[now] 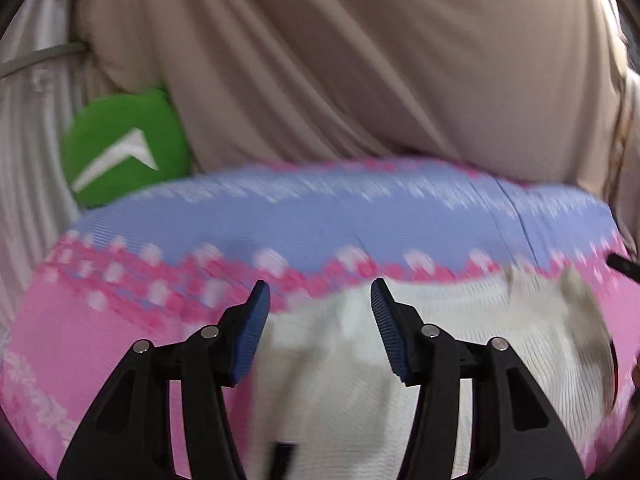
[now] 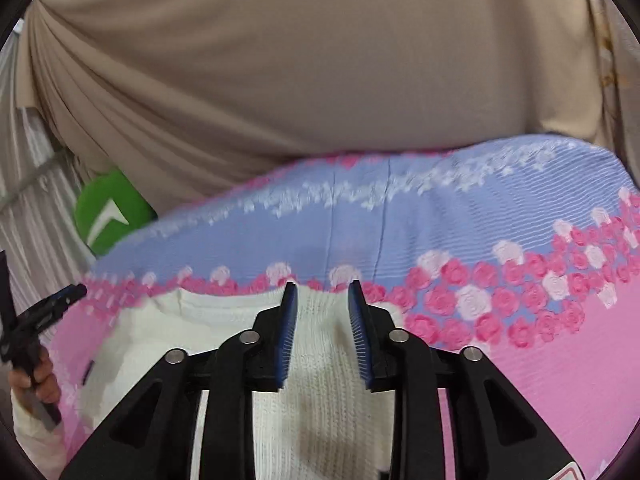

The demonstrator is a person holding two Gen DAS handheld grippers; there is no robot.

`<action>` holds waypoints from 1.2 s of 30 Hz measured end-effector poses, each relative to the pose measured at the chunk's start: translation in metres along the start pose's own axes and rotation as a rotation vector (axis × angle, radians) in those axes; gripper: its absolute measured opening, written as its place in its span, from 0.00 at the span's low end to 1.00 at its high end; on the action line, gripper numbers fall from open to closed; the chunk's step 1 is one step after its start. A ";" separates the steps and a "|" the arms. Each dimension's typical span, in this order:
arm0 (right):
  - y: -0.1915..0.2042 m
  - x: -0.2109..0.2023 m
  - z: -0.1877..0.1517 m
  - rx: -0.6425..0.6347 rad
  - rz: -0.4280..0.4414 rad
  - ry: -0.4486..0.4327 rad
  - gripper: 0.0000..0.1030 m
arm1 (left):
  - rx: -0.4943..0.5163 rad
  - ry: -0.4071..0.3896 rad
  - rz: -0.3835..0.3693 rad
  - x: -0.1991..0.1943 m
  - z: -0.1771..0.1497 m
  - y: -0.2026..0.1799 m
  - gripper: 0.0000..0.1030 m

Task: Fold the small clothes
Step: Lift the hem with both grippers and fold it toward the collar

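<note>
A white ribbed knit garment [image 1: 352, 372] lies flat on a pink and blue floral bed cover [image 1: 280, 224]. My left gripper [image 1: 320, 292] hangs above the garment's far edge, its blue pads apart and nothing between them. In the right wrist view the same white garment [image 2: 320, 392] lies under my right gripper [image 2: 322, 292], whose blue pads stand a little apart over the knit without pinching it. The left gripper [image 2: 60, 298] also shows at the left edge of that view, held by a hand [image 2: 38, 380].
A large beige cushion or draped fabric [image 1: 340, 60] rises behind the bed cover. A green round cushion [image 1: 124, 148] with a white mark sits at the far left beside it. Striped pale fabric [image 1: 28, 152] hangs on the left. The floral cover [image 2: 520, 240] spreads to the right.
</note>
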State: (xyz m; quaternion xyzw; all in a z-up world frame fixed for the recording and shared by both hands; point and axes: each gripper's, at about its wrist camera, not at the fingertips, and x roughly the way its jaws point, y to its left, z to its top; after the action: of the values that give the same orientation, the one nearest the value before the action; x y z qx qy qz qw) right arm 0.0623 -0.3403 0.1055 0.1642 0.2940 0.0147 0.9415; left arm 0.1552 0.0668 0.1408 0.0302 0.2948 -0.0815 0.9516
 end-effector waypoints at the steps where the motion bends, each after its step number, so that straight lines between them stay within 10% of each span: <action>1: -0.004 -0.014 -0.009 -0.022 -0.018 -0.017 0.43 | 0.003 -0.007 0.004 -0.006 0.000 0.008 0.62; 11: -0.004 0.020 -0.045 -0.070 -0.070 0.138 0.54 | -0.007 0.264 -0.131 0.068 -0.053 0.008 0.70; 14: 0.005 0.045 -0.041 -0.099 -0.125 0.174 0.54 | -0.001 0.318 -0.157 0.087 -0.054 -0.003 0.49; 16: 0.006 0.061 -0.042 -0.103 -0.153 0.211 0.49 | 0.010 0.349 -0.160 0.093 -0.056 -0.006 0.08; 18: 0.009 0.067 -0.044 -0.108 -0.150 0.230 0.08 | 0.020 0.332 -0.151 0.089 -0.054 -0.007 0.07; 25: 0.023 -0.021 -0.009 -0.062 0.042 -0.079 0.07 | -0.043 0.036 -0.124 0.003 -0.010 0.020 0.06; 31: -0.019 0.088 -0.029 -0.014 -0.141 0.233 0.07 | 0.001 0.283 0.022 0.104 -0.051 0.016 0.07; 36: 0.003 0.045 -0.030 -0.050 -0.166 0.124 0.12 | 0.101 0.170 0.087 0.073 -0.049 -0.004 0.10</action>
State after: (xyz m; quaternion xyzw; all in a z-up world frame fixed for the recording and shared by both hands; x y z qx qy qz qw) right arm 0.0832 -0.3232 0.0580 0.1147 0.3639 -0.0458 0.9232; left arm 0.1862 0.0584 0.0591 0.0976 0.3684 -0.0518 0.9231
